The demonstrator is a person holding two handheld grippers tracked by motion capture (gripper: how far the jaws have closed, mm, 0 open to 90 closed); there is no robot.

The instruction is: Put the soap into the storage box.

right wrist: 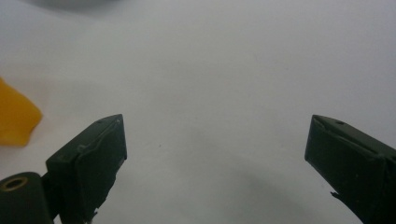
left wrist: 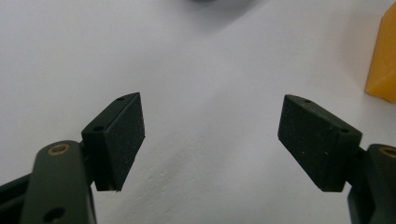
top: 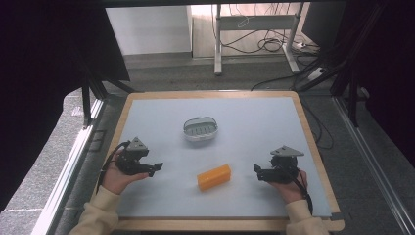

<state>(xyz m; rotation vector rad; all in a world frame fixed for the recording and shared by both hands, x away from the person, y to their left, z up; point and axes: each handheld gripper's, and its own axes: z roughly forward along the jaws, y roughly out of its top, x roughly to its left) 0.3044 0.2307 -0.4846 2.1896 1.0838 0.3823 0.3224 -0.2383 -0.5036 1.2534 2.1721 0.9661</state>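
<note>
here the orange block (top: 214, 176) lies on the pale blue mat (top: 254, 122), lengthwise and a little slanted, between the two grippers and apart from both. the left gripper (top: 155, 167) sits to the block's left, near it, its jaws pointing toward the block; in the left gripper view the jaws stand wide apart with bare mat between them, and the block (left wrist: 384, 60) shows at the right edge, beyond the right jaw. the right gripper (top: 256, 169) sits to the block's right, a bit farther off, jaws likewise spread wide over bare mat, the block (right wrist: 15, 119) peeking in at the left edge. beyond the block, farther from the person, stands a grey soap dish (top: 200, 128).
</note>
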